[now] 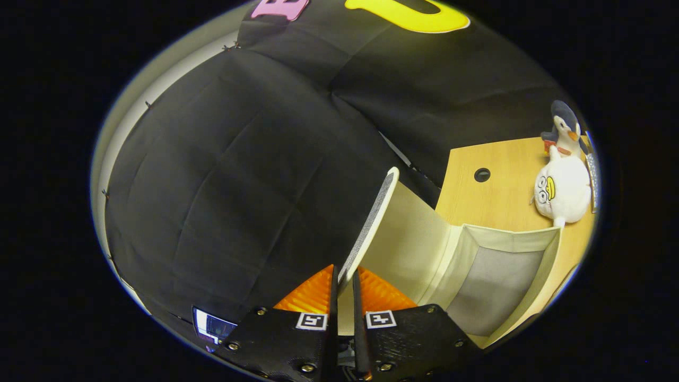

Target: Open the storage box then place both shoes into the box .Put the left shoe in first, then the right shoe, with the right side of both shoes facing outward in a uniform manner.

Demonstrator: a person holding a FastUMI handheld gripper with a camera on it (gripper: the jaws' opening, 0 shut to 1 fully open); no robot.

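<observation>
Two fingers of our gripper (344,278) are clenched on the lower edge of the storage box lid (371,225), which we hold raised and tilted on edge. Beside the lid, the storage box (451,249) stands open on the wooden table (498,196), its cream walls and grey floor exposed. Beyond the box, two plush toys (562,180) rest on the table.

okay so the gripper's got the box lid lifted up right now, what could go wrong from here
1. The gripper pinches only the thin edge of the lid, jaws nearly closed on it; it could slip out and fall shut over the storage box.
2. The lid stands steeply raised; pulling it further may tip or drag the light box across the table.
3. The plush toys sit close behind the box and could get bumped.
</observation>
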